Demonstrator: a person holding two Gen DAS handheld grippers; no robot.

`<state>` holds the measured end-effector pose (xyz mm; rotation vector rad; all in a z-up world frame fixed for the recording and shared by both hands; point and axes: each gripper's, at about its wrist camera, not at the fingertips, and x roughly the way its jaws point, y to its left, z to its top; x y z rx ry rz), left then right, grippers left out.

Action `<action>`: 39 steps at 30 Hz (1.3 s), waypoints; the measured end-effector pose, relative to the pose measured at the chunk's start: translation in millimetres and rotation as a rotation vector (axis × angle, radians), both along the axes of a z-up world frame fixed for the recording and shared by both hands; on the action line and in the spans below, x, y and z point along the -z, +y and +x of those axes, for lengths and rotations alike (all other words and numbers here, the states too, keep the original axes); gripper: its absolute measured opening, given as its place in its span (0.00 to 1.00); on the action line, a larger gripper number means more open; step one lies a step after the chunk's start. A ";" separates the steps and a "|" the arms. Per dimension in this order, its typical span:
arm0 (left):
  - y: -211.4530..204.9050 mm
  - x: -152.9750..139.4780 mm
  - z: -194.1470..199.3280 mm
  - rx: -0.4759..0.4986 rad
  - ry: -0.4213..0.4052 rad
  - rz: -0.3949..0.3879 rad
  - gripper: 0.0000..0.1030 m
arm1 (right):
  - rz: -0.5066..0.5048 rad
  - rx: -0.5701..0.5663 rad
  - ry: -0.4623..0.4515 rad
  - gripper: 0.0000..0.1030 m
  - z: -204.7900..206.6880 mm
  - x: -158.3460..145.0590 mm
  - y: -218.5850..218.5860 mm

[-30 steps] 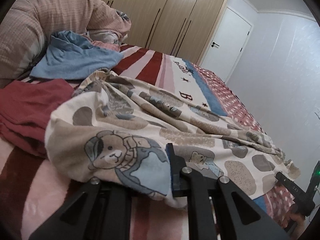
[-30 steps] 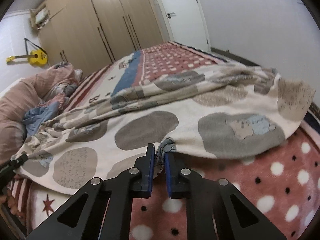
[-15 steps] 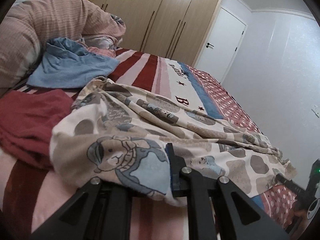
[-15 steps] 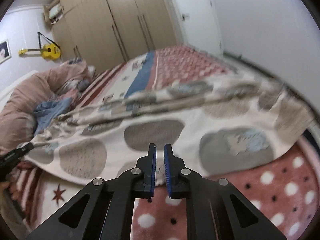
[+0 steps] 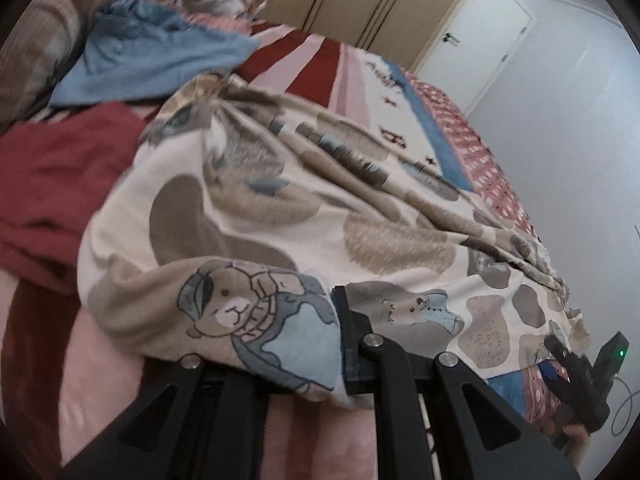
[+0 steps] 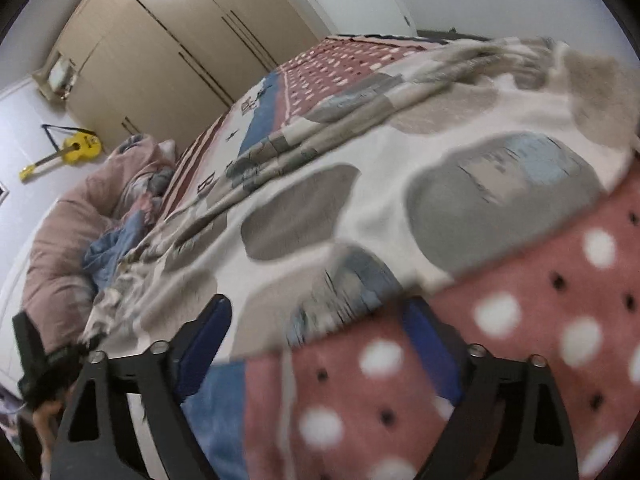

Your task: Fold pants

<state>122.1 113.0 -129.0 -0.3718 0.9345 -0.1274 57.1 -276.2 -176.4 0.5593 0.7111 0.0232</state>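
Left gripper (image 5: 336,336) clamped the pants (image 5: 304,208) edge; right gripper (image 6: 316,328) spread wide, holding nothing, on the bed (image 6: 540,320).

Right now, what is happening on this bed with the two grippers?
A person is folding the printed pants spread across the bed, with a gripper in each hand. The left gripper is shut on one end of the pants, beside the bear print. The right gripper is open, with its fingers on either side of the hem at the other end, not gripping it. A blue garment and a red garment lie nearby.
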 end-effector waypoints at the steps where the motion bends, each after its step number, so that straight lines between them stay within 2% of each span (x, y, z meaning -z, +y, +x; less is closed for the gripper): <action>1: 0.1 0.4 0.4 -0.008 0.013 -0.002 0.09 | -0.011 0.016 0.004 0.84 8.4 -0.7 3.7; 3: -0.8 -2.6 0.7 -0.013 0.027 0.004 0.09 | -0.026 0.058 0.013 0.69 19.1 -2.5 5.9; 5: -2.0 -8.4 0.5 -0.017 0.042 0.010 0.09 | -0.037 0.099 0.039 0.23 27.0 -3.5 2.6; 6: -2.8 -11.8 0.8 -0.018 0.053 0.012 0.09 | -0.029 0.122 0.066 0.11 30.2 -3.3 -2.1; 7: -4.0 -15.2 1.2 -0.020 0.065 0.014 0.09 | -0.008 0.131 0.078 0.04 31.3 -3.2 -6.8; 9: -7.1 -23.5 1.3 -0.020 0.097 0.023 0.09 | 0.064 0.148 0.082 0.02 29.5 -9.7 -17.2; 12: -10.0 -37.5 1.2 -0.027 0.138 0.026 0.09 | 0.007 0.140 0.096 0.01 28.0 -33.2 -14.2; 16: -12.9 -58.8 4.5 -0.024 0.168 0.040 0.09 | 0.014 0.119 0.109 0.00 31.8 -65.1 -20.5; 18: -11.9 -68.5 10.9 -0.024 0.190 0.035 0.09 | -0.026 0.102 0.119 0.00 36.6 -85.2 -19.2; 24: -10.1 -101.0 45.1 0.035 0.213 0.049 0.09 | -0.036 0.094 0.147 0.00 56.6 -121.8 -20.3; 30: -0.2 -122.6 82.8 0.072 0.220 0.007 0.09 | -0.112 0.108 0.188 0.00 86.5 -154.4 -6.5; 34: 2.8 -125.1 107.2 0.071 0.223 0.029 0.09 | -0.142 0.078 0.206 0.00 109.7 -160.0 -0.2; 39: 2.1 -119.9 136.7 0.040 0.215 0.052 0.09 | -0.161 -0.011 0.226 0.00 154.0 -156.4 2.7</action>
